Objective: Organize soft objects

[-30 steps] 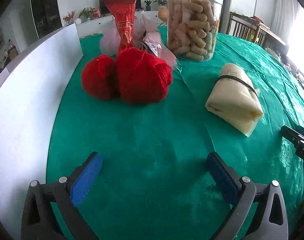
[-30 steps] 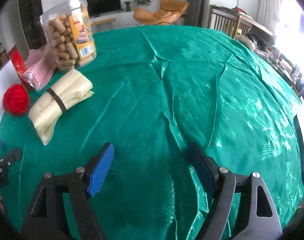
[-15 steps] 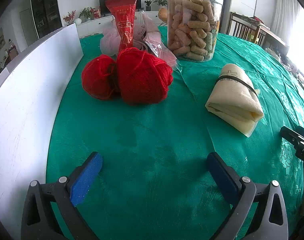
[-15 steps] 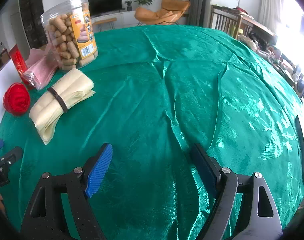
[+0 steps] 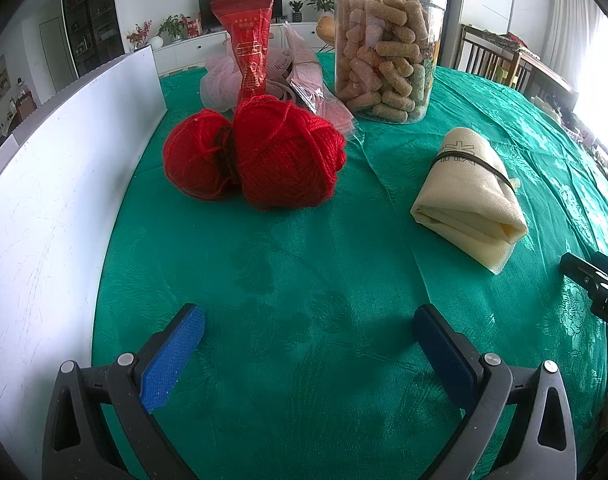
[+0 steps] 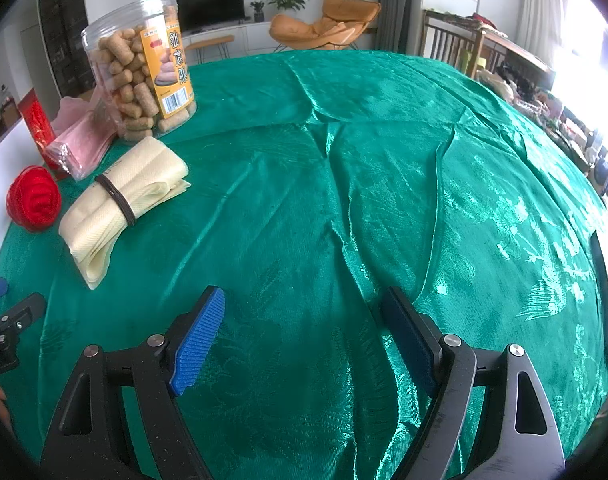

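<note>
Creeping forward across the tabletop (image 5: 304, 272), the left gripper (image 5: 308, 336) brings the red yarn (image 5: 260, 152) lower and a shade larger in its view than it was a second ago, and that slight approach is the only real change; nothing on the cloth has shifted. Its fingers (image 5: 172, 356) stand wide apart and hold nothing, with bare green cloth between them. The yarn, two balls pressed together, lies just beside the white board (image 5: 56, 200), well ahead of the left gripper. Behind the yarn stand a red packet (image 5: 250, 44), a pink mesh puff (image 5: 220, 80) and pink plastic sleeves (image 5: 316, 92); on the side of the yarn away from the board is the clear jar of snack sticks (image 5: 388, 44). The cream cloth roll (image 5: 468, 196), bound by a dark band, lies apart from the yarn on that same side, nearer the grippers. The right gripper (image 6: 304, 336) has barely drifted; its fingers (image 6: 196, 340) are equally spread and empty, over wrinkled cloth well away from the yarn, with the cloth roll (image 6: 124, 196) off to its left. Judging by this, organizing has hardly begun: the left gripper seems to be lining up on the yarn, and no soft thing is yet grasped.
</note>
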### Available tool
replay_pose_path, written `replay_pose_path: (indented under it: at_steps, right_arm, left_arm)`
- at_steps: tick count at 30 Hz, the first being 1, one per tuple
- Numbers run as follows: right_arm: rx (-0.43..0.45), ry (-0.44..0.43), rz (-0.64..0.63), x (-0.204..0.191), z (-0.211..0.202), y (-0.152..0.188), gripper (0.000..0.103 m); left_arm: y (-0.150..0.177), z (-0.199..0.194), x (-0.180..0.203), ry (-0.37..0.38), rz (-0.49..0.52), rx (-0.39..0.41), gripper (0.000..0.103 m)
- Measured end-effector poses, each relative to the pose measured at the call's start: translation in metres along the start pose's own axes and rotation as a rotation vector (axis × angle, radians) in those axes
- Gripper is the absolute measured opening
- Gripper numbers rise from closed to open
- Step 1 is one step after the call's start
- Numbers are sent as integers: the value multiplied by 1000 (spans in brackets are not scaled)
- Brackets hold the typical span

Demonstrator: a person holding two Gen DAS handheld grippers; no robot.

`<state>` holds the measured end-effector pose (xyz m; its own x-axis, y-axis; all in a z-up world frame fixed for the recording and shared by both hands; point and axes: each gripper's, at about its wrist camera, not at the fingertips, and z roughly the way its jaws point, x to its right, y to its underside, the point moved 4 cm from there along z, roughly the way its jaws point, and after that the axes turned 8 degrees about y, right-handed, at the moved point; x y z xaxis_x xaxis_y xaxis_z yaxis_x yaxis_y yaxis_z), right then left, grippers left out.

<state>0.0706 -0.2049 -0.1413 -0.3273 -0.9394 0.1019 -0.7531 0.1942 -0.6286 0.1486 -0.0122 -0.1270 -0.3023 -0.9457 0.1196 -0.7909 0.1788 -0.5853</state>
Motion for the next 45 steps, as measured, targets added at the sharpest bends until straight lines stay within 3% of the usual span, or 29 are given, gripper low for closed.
replay_pose_path:
  at_steps: [28,31,34,38,42,45]
  right_arm:
    - [2,-2,1,0,0,0,84]
    - [3,-2,1,0,0,0,84]
    - [3,-2,1,0,0,0,84]
    - [3,-3,2,0,0,0,85]
    - [3,-2,2,-1,0,0,85]
    - [4,-3,2,-1,0,0,85]
  left_arm:
    - [0,0,1,0,2,-18,103]
    - [-3,-8,-1,-12,-41,-36,102]
    - [-26,-41,-1,16,-79,66,102]
    - [-84,-66,-4,-28,-82,178,103]
    - [-135,-31,-17,-72,-72,125,103]
    - [-155,2,-26,-102,-49,70,99]
